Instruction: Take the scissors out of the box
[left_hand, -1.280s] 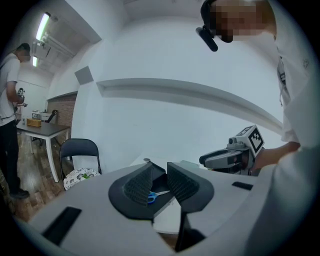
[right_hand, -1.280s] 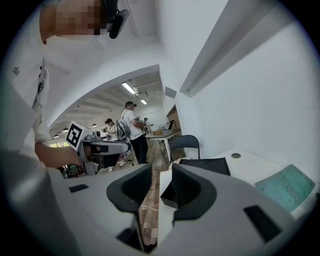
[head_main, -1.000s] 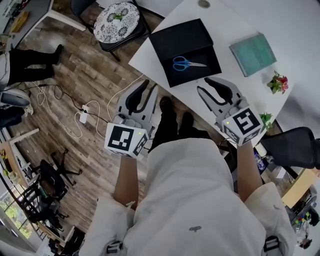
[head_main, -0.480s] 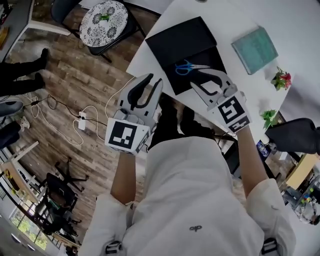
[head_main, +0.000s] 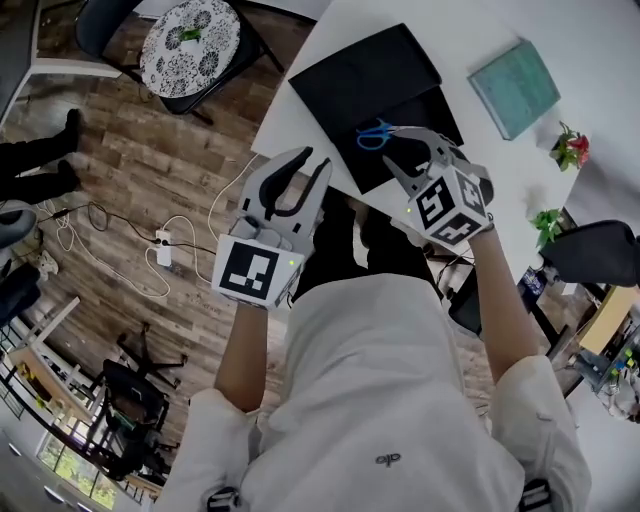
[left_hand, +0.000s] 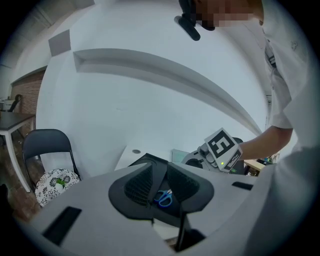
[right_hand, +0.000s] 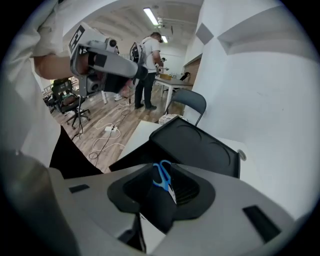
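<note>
An open black box lies on the white table, its lid folded back. Blue-handled scissors lie in the box's tray. My right gripper tilts steeply down over the tray. Its jaws are closing, the scissors show in the gap between them, and the pads do not press on them. My left gripper hangs open at the table's near left edge and holds nothing. It points towards the box, and the scissors show beyond its jaws.
A teal book lies right of the box, with small potted plants near the table's right edge. A chair with a floral cushion stands at the far left. Cables and a power strip lie on the wood floor. A black office chair is at right.
My right gripper has dropped and rolled, going from the table's near edge to above the scissors. The left gripper has moved forward to the table's edge.
</note>
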